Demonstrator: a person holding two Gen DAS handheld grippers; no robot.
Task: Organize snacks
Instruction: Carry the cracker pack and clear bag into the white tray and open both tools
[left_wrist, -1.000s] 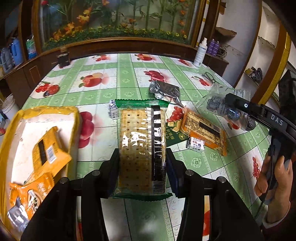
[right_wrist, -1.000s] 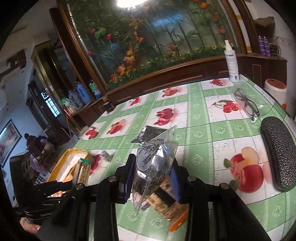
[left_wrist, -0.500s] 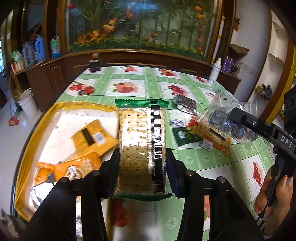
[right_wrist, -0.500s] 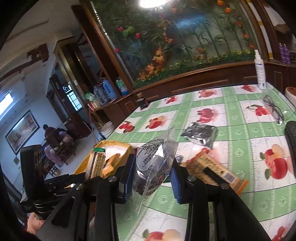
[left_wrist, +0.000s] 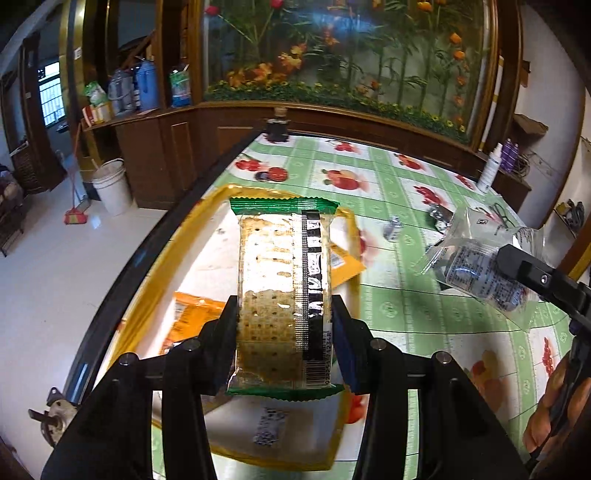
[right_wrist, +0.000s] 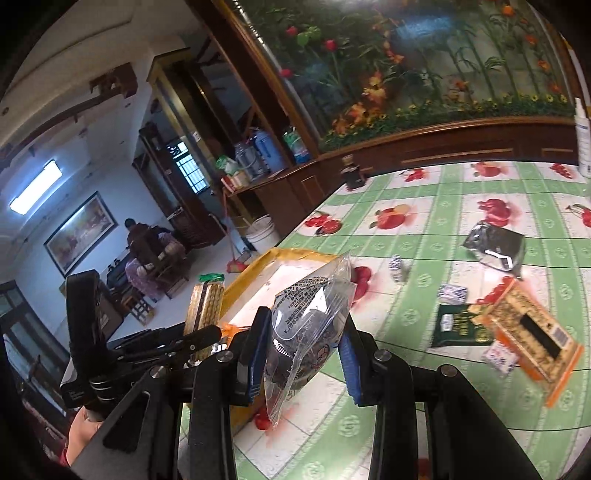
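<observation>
My left gripper (left_wrist: 284, 325) is shut on a green-edged cracker pack (left_wrist: 282, 280) and holds it above the yellow tray (left_wrist: 155, 291), which holds orange snack packets (left_wrist: 192, 317). My right gripper (right_wrist: 303, 354) is shut on a clear plastic snack bag (right_wrist: 306, 328), held above the table just right of the tray (right_wrist: 251, 273). The bag also shows in the left wrist view (left_wrist: 476, 266). The cracker pack shows edge-on in the right wrist view (right_wrist: 205, 317).
On the fruit-print tablecloth (right_wrist: 443, 221) lie a silver pouch (right_wrist: 495, 245), an orange cracker pack (right_wrist: 532, 328), a dark green packet (right_wrist: 461, 325) and small wrapped sweets (right_wrist: 397, 267). A spray bottle (left_wrist: 491, 168) stands at the far right. The table's left edge (left_wrist: 147, 251) drops to the floor.
Both grippers have swung left with their loads. The cracker pack now hangs over the tray instead of the table middle; the clear bag has come to the tray's right side.
</observation>
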